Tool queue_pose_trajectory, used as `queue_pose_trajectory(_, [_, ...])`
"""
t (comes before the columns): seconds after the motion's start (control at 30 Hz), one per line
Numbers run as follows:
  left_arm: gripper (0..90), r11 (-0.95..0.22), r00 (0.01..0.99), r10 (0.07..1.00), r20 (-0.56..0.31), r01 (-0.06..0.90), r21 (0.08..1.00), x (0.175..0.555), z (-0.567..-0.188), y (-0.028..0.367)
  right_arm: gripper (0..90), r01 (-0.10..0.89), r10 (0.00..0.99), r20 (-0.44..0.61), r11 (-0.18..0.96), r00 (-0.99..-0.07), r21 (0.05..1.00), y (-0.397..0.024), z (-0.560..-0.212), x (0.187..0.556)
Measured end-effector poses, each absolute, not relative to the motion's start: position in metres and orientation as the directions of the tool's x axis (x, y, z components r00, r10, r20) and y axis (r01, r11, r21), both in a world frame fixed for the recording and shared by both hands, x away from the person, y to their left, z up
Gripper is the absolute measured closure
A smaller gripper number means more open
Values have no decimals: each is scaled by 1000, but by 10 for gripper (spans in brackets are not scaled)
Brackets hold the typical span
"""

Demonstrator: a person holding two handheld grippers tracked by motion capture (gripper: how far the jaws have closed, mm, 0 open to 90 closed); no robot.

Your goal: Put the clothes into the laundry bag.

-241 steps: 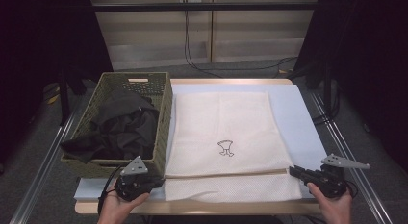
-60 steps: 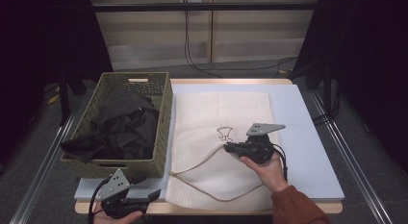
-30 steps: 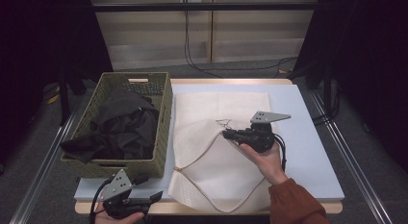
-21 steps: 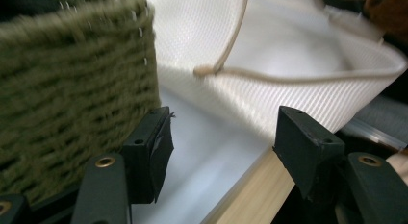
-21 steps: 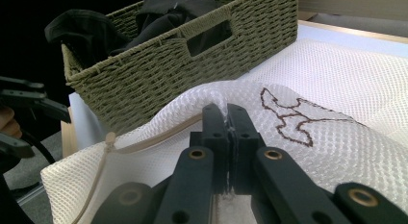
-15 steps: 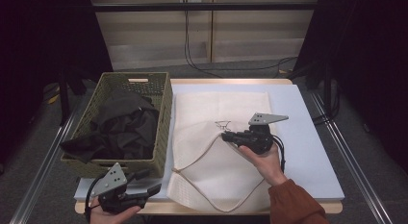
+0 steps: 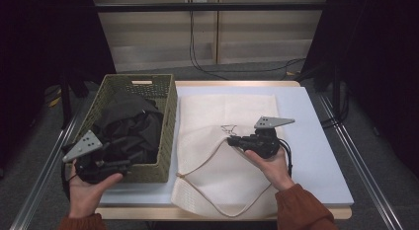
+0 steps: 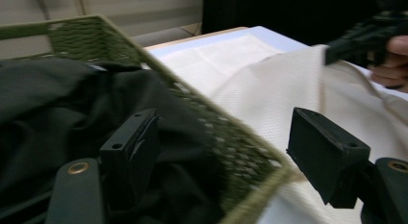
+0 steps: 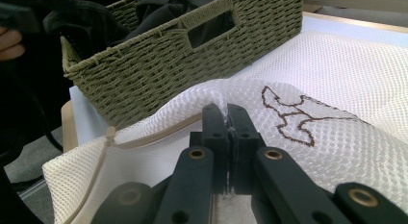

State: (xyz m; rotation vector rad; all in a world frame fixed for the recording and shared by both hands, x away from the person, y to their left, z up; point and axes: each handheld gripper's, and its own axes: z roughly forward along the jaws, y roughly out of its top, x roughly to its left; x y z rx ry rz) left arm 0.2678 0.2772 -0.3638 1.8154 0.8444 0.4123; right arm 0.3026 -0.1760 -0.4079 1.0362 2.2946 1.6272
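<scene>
Two soft things are in play here, and both will sag and drape rather than keep any shape. My right gripper [image 7: 236, 141] has its jaws pressed together on the top layer of the white mesh laundry bag [image 7: 232, 183], which lies flat on the tabletop [image 7: 316, 156] just beside the basket [image 7: 165, 121]. The pinch sits at the bag's mouth hem, near the brown embroidered mark [image 9: 288, 116], and lifts that layer so the mouth gapes toward the basket. The mesh looks light and a little slick, so I judge a hem grip safer than plain netting. The drawstring [image 9: 144, 137] hangs loose along the edge.

My left gripper [image 8: 221, 152] has just been opening; its jaws stand spread with nothing pinched, over the basket's near corner and the dark clothes [image 7: 126, 126] heaped inside. Those look limp and tangled. I would take a thick fold near the top of the heap, expecting trailing parts to snag on the woven rim.
</scene>
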Motion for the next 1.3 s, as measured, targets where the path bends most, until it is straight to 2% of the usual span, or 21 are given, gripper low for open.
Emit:
queue_pose_trajectory(0.13, [243, -232, 660, 745, -91, 385, 893, 290, -356, 286, 883, 450, 604, 264, 177, -752, 875, -176, -409, 304])
queue_pose_trajectory(0.33, [216, -281, 673, 737, -68, 396, 874, 322, -348, 287, 883, 453, 603, 267, 178, -752, 873, -176, -409, 304])
queue_pose_trajectory(0.5, [151, -295, 654, 751, -90, 454, 841, 353, -355, 290, 883, 452, 601, 266, 180, -754, 874, -176, -409, 304])
queue_pose_trajectory(0.6, [124, -319, 642, 763, -72, 471, 822, 367, -357, 288, 883, 453, 599, 269, 179, -754, 873, -177, -409, 305])
queue_pose_trajectory(0.83, [93, -335, 611, 790, -40, 487, 806, 394, -360, 282, 882, 458, 597, 273, 180, -754, 871, -177, -410, 305])
queue_pose_trajectory(1.13, [81, -360, 600, 798, -60, 554, 751, 412, -387, 275, 881, 473, 599, 280, 190, -750, 860, -176, -414, 307])
queue_pose_trajectory(1.3, [65, -467, 616, 787, 32, 560, 684, 419, -399, 271, 880, 475, 599, 280, 193, -750, 859, -175, -414, 306])
